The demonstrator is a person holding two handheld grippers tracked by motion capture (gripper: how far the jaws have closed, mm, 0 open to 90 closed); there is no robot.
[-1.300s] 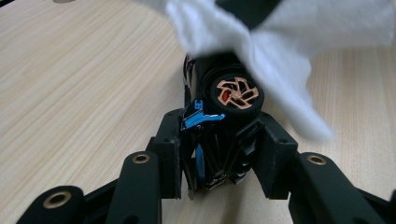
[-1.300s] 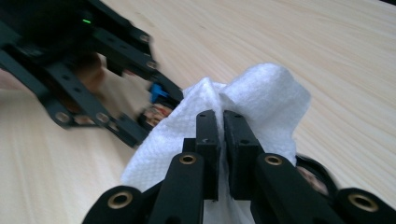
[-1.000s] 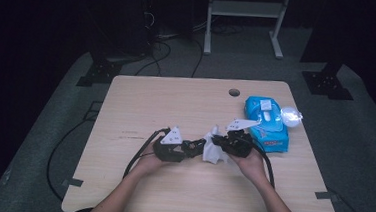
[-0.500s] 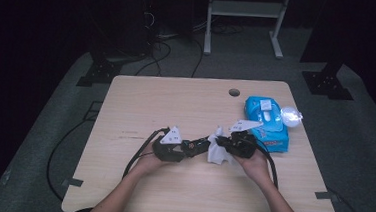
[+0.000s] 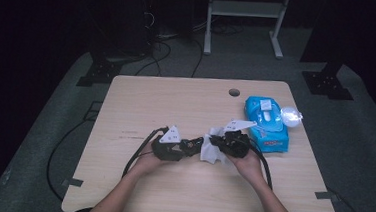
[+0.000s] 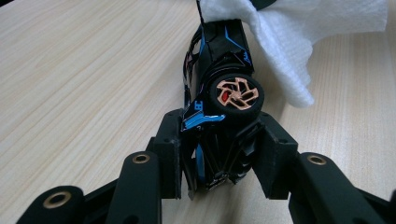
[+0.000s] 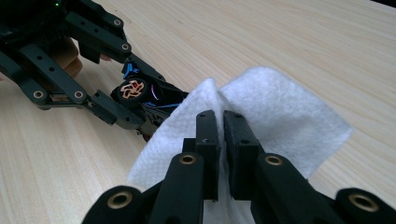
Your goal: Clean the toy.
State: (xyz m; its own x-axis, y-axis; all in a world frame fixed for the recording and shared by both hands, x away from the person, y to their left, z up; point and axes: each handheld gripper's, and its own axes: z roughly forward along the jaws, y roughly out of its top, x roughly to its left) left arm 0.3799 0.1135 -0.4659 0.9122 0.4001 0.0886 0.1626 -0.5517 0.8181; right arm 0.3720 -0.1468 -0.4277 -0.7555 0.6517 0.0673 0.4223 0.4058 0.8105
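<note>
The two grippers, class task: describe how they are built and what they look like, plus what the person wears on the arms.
Both the left gripper and the right gripper are black, with two blocky jaws on bolted link arms that have brass-coloured pivot rings. Each carries a grey three-cornered plate on top and trails a black cable across the table. The forearms are bare; no sleeves are visible.

A light wooden table point(image 5: 141, 102) with a small round hole point(image 5: 234, 92) near its far edge carries a blue wipes pack point(image 5: 266, 123), lying flat just right of and nearer than that hole. A crumpled clear wrapper point(image 5: 290, 115) lies touching the pack's right side, near the table's edge.
</note>
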